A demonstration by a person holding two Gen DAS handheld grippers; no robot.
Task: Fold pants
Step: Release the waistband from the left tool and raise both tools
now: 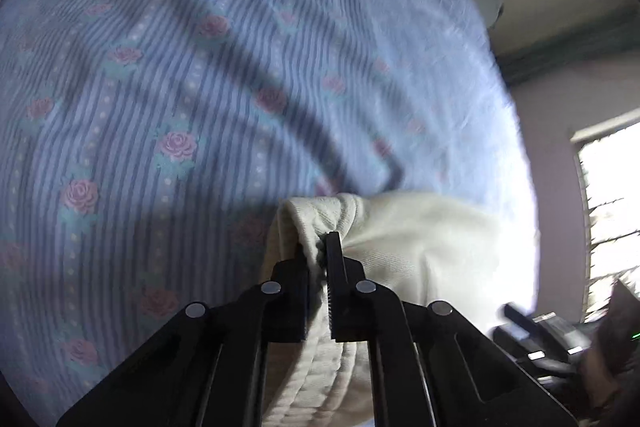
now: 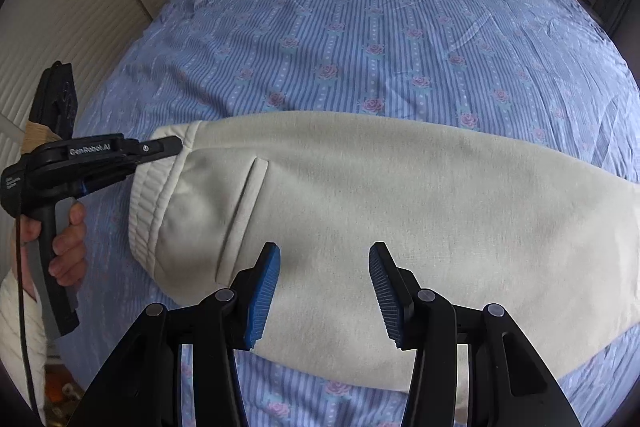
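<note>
Cream sweatpants lie across the bed, waistband to the left, legs running off to the right. My left gripper is shut on the ribbed waistband; in the right wrist view the same gripper pinches the waistband's far corner. My right gripper is open and empty, hovering over the near middle of the pants with its blue pads spread wide. A side pocket slit shows near the waistband.
The bed carries a blue striped sheet with pink roses. A cream padded headboard stands at the left. A bright window and a wall are at the right in the left wrist view.
</note>
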